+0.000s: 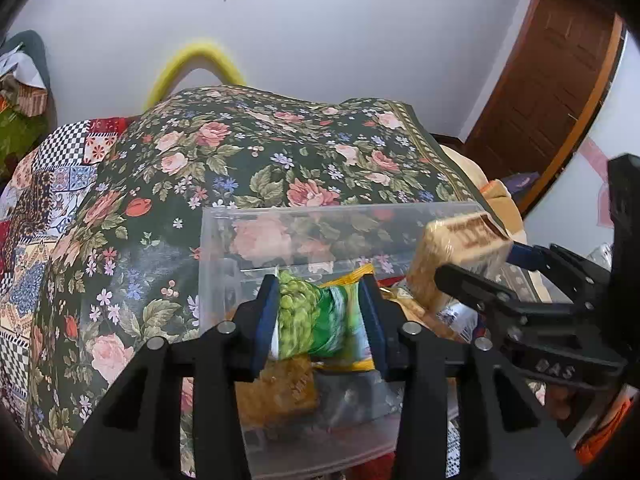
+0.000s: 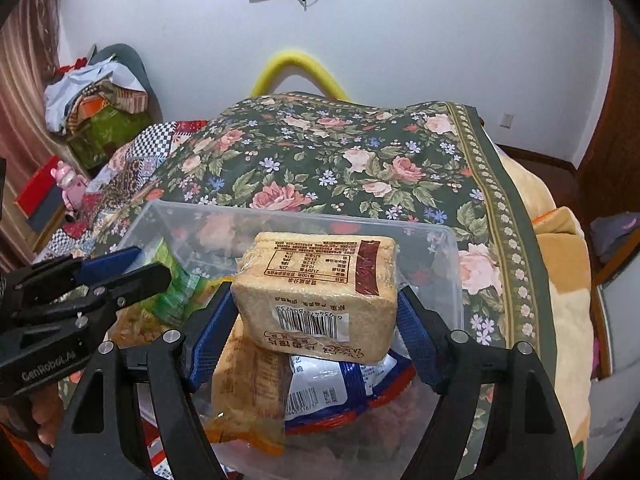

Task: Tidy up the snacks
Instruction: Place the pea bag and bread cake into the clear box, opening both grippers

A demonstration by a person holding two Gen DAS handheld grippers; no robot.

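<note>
- Both claws hang over the clear bin [image 2: 448, 248] on the flowered bedspread [image 1: 248, 160].
- Right claw [image 2: 316, 316] clamps the tan cracker block [image 2: 316, 292]; dropped crooked, it could tip off the packets below.
- Left claw [image 1: 320, 316] pinches the green packet [image 1: 316, 316], jaws narrow; the slick wrapper may slip.

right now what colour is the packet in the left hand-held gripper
Green, with a white end; clearest in the left wrist view: snack packet.

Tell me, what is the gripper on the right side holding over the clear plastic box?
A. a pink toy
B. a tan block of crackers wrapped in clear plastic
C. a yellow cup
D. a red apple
B: the right gripper has its blue pads pressed on both sides of the tan clear-wrapped cracker block, above the clear plastic box.
</note>
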